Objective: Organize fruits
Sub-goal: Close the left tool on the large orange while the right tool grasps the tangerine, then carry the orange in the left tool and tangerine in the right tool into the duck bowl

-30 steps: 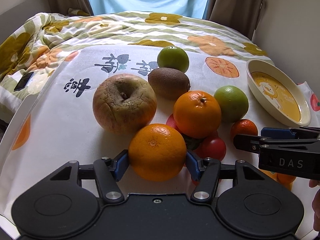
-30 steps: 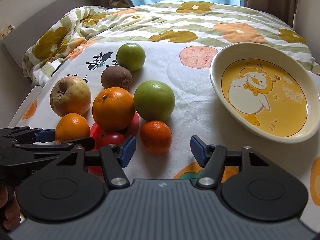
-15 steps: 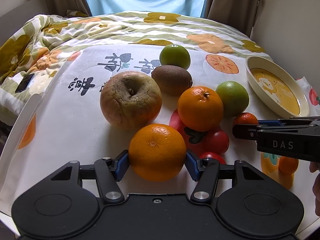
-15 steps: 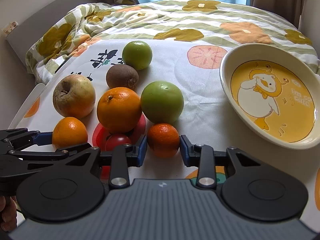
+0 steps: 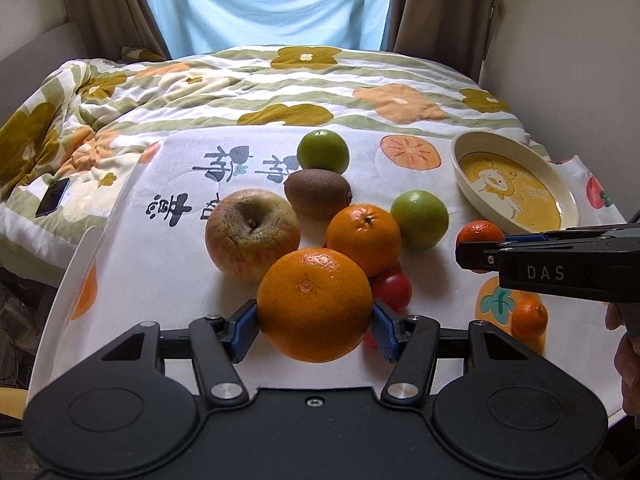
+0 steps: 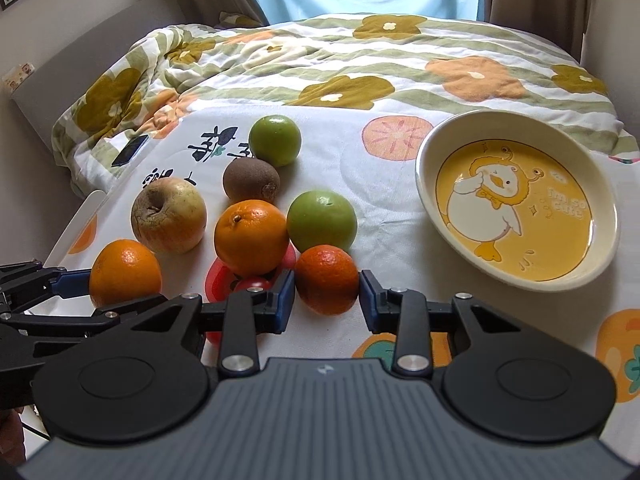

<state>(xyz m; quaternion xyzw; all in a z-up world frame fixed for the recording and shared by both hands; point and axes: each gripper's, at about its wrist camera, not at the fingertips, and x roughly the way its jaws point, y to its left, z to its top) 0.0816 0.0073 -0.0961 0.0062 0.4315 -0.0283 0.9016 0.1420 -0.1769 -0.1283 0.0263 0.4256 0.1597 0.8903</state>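
My left gripper [image 5: 315, 330] is shut on a large orange [image 5: 315, 305] and holds it above the cloth; both show in the right wrist view, the orange [image 6: 125, 273] at the left. My right gripper [image 6: 327, 298] is shut on a small mandarin [image 6: 327, 285], also seen from the left wrist view [image 5: 478, 232]. On the cloth lie a wrinkled apple [image 5: 252, 234], a kiwi [image 5: 318, 193], another orange [image 5: 363, 239], two green fruits [image 5: 419, 220] [image 5: 323, 151] and a red tomato [image 5: 394, 289]. The duck-print bowl [image 6: 428, 184] stands empty at the right.
The fruits lie on a white printed cloth [image 5: 168, 264] over a table next to a bed with a flowered quilt [image 5: 280, 80]. A phone [image 5: 52, 197] lies on the quilt at the left. A wall stands at the right.
My left gripper has lifted the large orange off the cloth. My right gripper has closed on the small mandarin and raised it a little.
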